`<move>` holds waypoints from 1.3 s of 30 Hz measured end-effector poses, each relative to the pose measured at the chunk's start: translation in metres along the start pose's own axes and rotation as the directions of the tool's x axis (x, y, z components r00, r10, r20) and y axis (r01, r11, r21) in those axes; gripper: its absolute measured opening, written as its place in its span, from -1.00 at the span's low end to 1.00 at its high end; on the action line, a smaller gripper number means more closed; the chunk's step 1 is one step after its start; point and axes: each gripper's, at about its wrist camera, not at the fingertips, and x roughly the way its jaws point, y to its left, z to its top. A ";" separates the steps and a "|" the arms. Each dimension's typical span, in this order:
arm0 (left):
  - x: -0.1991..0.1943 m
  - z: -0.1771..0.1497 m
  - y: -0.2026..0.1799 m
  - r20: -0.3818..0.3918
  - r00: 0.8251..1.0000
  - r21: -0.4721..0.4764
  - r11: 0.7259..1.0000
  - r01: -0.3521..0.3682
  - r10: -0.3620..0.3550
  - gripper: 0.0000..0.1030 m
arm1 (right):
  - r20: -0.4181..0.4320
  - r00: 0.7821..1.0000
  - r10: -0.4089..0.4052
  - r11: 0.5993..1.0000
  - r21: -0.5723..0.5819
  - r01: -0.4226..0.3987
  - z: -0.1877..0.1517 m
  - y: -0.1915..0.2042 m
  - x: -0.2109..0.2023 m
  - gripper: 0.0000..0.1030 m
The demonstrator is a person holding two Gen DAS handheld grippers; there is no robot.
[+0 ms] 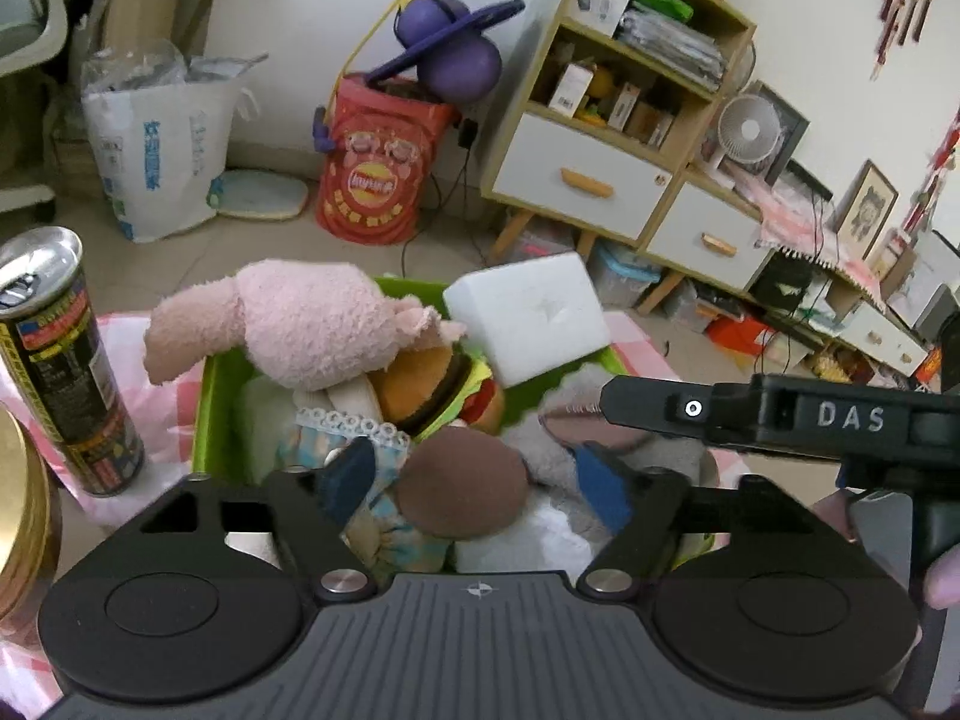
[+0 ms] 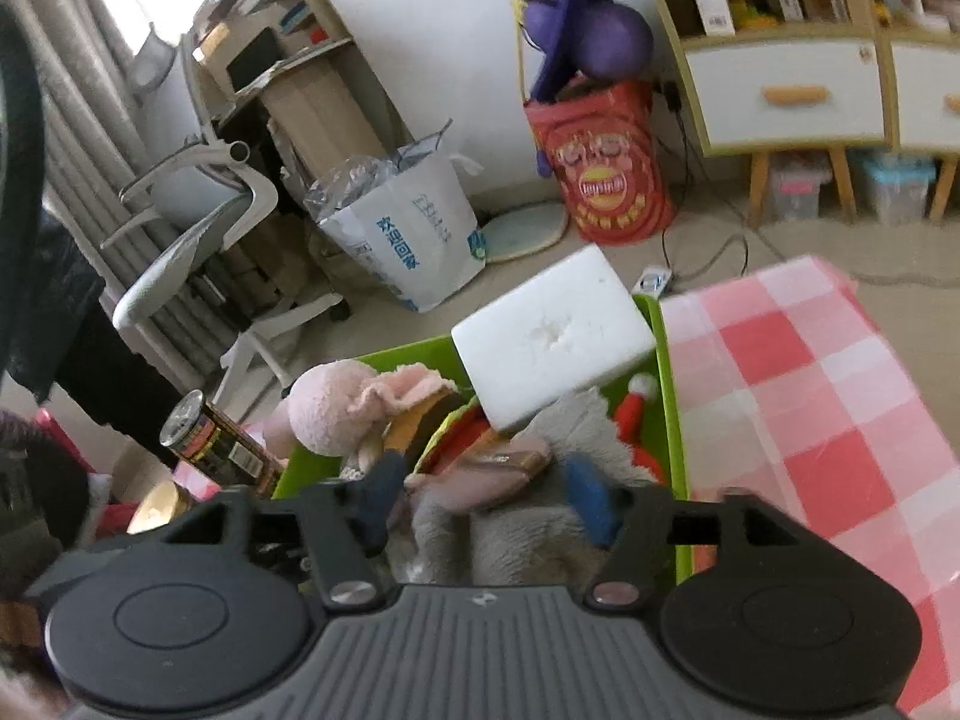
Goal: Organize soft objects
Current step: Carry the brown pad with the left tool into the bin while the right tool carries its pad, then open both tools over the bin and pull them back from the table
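Both tools hang open over the green bin [image 1: 207, 414]: left tool [image 1: 474, 480] above the brown-headed doll [image 1: 462, 489], right tool [image 2: 483, 501] above the grey plush [image 2: 516, 534].

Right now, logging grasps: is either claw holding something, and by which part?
Nothing is held. Left claw and right claw are open over the toys in the green bin.

Two black handheld grippers with blue-padded fingers

The left gripper [image 1: 474, 483] has a ribbed grey base, round black discs and silver screws; the right gripper [image 2: 483, 501] matches, and in the left view's right side bears white "DAS" lettering.
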 end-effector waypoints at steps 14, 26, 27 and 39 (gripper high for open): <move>-0.077 -0.020 0.001 0.019 0.991 -0.025 0.991 -0.129 0.130 0.74 | 0.046 0.997 -0.059 0.996 0.075 0.055 -0.007 -0.018 -0.076 -0.02; -0.146 -0.099 -0.007 -0.075 0.967 -0.108 0.962 -0.249 0.242 0.86 | -0.029 0.994 -0.106 0.994 0.029 0.107 -0.092 -0.009 -0.137 0.04; -0.151 -0.105 -0.010 -0.085 0.965 -0.116 0.959 -0.257 0.249 0.86 | -0.038 0.994 -0.107 0.994 0.019 0.108 -0.099 -0.005 -0.140 0.04; -0.183 -0.151 -0.051 -0.161 0.897 -0.072 0.901 -0.428 0.413 0.90 | -0.069 0.964 -0.257 0.960 -0.131 0.247 -0.159 0.041 -0.167 0.24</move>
